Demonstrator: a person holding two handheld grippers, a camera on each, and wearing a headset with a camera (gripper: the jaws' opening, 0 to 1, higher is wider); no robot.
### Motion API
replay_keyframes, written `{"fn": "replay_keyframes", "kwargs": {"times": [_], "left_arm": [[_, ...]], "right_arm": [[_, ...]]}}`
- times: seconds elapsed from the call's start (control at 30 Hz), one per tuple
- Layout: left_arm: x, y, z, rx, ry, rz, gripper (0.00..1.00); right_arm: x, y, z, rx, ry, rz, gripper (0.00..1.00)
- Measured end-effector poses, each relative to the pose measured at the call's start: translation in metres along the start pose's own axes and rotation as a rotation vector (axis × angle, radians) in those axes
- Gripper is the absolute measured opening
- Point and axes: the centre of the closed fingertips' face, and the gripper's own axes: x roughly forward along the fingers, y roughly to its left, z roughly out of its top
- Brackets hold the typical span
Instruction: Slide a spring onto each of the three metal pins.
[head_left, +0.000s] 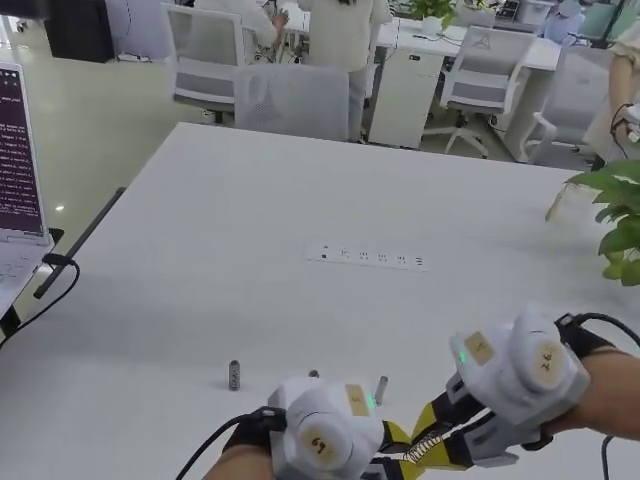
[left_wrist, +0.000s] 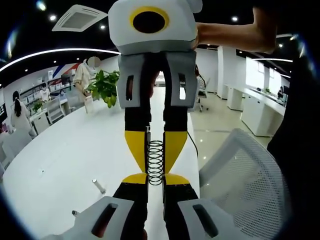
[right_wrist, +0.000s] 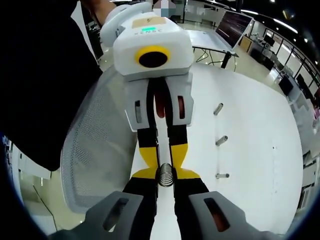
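White, smooth, matt tabletop (head_left: 300, 200), wide and rectangular; bare surface runs from the near pins to the far edge.

Spring (left_wrist: 155, 159): bright wire coil, slim and cylindrical, lifted off the table at its near edge, right of the pins; it lies lengthwise between two grippers that face each other tip to tip.

Left gripper (left_wrist: 155, 179): white shell, black jaws with yellow wedge tips; jaws drawn in against one end of the spring.

Right gripper (right_wrist: 166, 176): same build; jaws drawn in against the other end, the coil seen end-on between its tips.

Left pin (head_left: 234, 375), middle pin (head_left: 314, 374), right pin (head_left: 381, 388): short grey metal cylinders in a loose row on the near tabletop, just beyond the grippers; too small to tell whether any carries a coil.

Power strip (head_left: 365, 257): flat and white, mid-table, well apart from the pins.

Laptop (head_left: 15, 160): at the left edge, screen lit.

Plant (head_left: 615, 215): green leaves at the right edge.

Mesh chair (right_wrist: 100, 150): grey, close against the near edge.
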Motion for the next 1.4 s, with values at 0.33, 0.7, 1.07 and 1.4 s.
{"fn": "replay_keyframes", "kwargs": {"times": [0.33,0.7,1.07,1.4], "left_arm": [[-0.002,0.000,-0.010,-0.022,0.025,0.002,0.09],[-0.014,0.003,-0.033,-0.080,0.054,0.033,0.14],[-0.033,0.018,-0.051,-0.137,0.066,0.097,0.18],[-0.063,0.034,-0.069,-0.190,0.071,0.182,0.21]], "right_arm": [[0.003,-0.002,-0.005,0.014,0.012,-0.010,0.08],[0.006,-0.003,-0.024,0.064,0.036,-0.025,0.08],[0.012,-0.010,-0.047,0.133,0.061,-0.059,0.08],[0.020,-0.017,-0.066,0.191,0.073,-0.071,0.08]]}}
